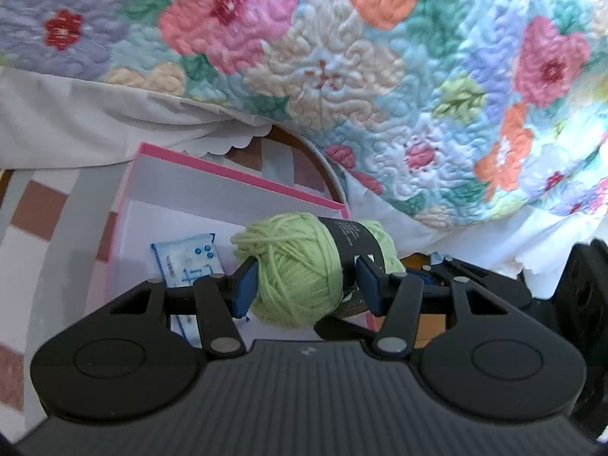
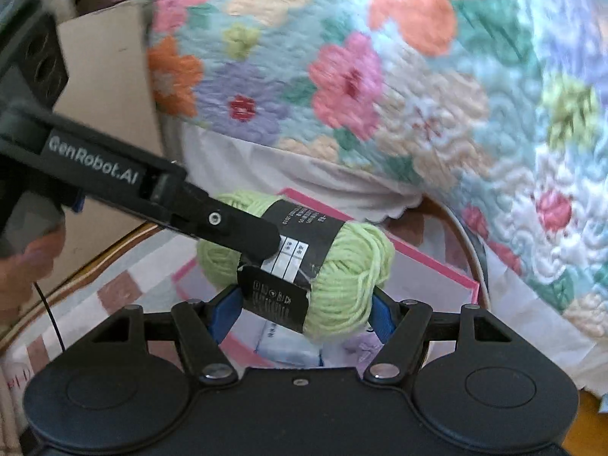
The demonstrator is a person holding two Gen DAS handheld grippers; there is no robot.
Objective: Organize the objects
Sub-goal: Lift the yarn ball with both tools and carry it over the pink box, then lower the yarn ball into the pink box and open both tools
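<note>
gripping one green yarn ball (image 1: 300,269) from both sides, the left tool (image 1: 306,279) and right tool (image 2: 304,313) clench it above the open pink box (image 1: 243,178). carrying step, i'd judge; next calls for lowering, then loosening both together.

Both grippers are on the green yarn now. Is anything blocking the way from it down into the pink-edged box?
Nothing visible does. The green yarn is clamped by the left gripper and the right gripper above the open pink-edged box. Only a small blue-and-white packet lies on the box floor, off to one side.
</note>
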